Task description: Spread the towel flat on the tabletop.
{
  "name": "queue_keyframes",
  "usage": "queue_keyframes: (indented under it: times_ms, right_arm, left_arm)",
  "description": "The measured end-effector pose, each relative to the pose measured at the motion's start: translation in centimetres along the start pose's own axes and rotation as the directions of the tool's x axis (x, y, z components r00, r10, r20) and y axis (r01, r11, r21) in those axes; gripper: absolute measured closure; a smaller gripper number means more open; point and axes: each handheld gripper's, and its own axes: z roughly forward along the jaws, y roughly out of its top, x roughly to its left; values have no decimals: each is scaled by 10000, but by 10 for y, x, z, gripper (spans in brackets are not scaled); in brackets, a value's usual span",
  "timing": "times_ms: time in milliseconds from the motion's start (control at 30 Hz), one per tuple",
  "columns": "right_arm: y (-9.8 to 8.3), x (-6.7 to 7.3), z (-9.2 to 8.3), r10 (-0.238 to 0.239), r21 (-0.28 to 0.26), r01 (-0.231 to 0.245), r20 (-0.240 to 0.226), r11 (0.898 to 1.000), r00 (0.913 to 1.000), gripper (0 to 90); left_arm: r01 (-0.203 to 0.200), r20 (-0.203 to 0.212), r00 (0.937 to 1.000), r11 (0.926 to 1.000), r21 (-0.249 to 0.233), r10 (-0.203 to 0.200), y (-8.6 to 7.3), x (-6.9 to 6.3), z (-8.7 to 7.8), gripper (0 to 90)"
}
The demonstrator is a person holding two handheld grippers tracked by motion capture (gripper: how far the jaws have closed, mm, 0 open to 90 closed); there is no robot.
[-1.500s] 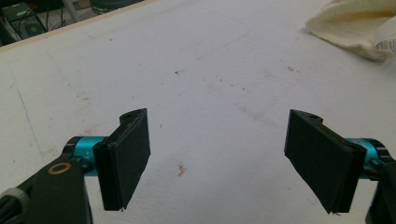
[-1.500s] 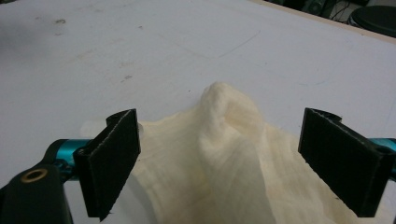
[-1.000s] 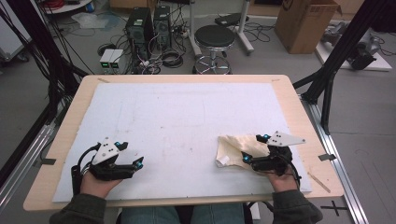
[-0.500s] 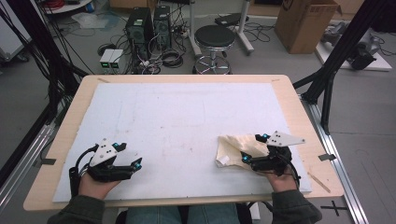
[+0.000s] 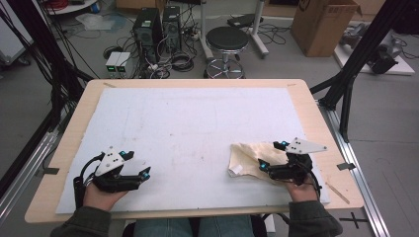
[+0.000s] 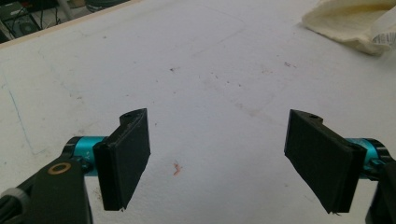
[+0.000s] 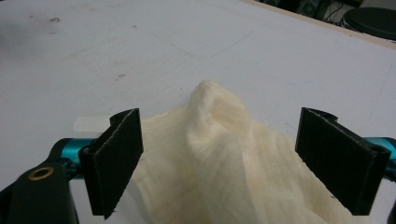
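Jaws of the right gripper (image 7: 219,158) spread wide, straddling a rumpled cream cloth (image 7: 224,163) without pinching it. Cloth lying at the near right of the white mat (image 5: 188,128), partly under that gripper (image 5: 274,160). Jaws of the left gripper (image 6: 224,158) likewise wide apart, over bare mat at the near left of the table (image 5: 316,118), well apart from the cloth (image 6: 345,21).
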Motion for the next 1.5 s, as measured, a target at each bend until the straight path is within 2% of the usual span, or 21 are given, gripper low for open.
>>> queue_keyframes:
  times_ms: [200, 400, 667, 800, 900, 1067, 1100, 1267, 1367, 1500]
  right_arm:
    - [-3, -4, 1, -34, 382, 34, -16, 9993, 10000, 182]
    - [-7, -5, 6, -9, 970, 23, -147, 9953, 9999, 270]
    - [-14, -7, 16, -19, 1662, 72, -322, 9861, 9995, 454]
    - [-17, -10, 23, 179, 1893, -98, -411, 9819, 9990, 505]
    - [-20, -11, 32, 177, 2398, -51, -504, 9708, 9986, 553]
    - [-22, -11, 40, -51, 2911, 224, -602, 9564, 9982, 642]
    - [-22, -11, 40, -51, 2911, 224, -602, 9564, 9982, 642]
    - [-22, -14, 40, -8, 2878, 248, -831, 9574, 9965, 783]
    - [-21, -14, 39, 78, 2811, 175, -887, 9595, 9960, 809]
    - [-19, -16, 35, 274, 2475, -22, -985, 9689, 9948, 823]
  left_arm:
    - [-4, 23, 10000, 10000, 51, 3, 0, 1, 2, 228]
    - [-12, 124, 9999, 10000, 87, 10, 0, 0, 6, 228]
    - [-102, 188, 9998, 9998, 151, 99, 0, -1, 9, 230]
    - [-35, 158, 9999, 9999, 163, 32, -1, 0, 9, 230]
    - [-4, 134, 9999, 9999, 150, 2, -1, 1, 9, 231]
    - [-44, 136, 9999, 9997, 227, 41, -2, 1, 10, 231]
    - [-44, 136, 9999, 9997, 227, 41, -2, 1, 10, 231]
    - [-2, 62, 10000, 9997, 234, 1, -3, 2, 8, 231]
    - [32, 40, 10000, 9997, 240, -33, -4, 2, 8, 231]
    - [27, 6, 10000, 9997, 228, -27, -4, 2, 8, 232]
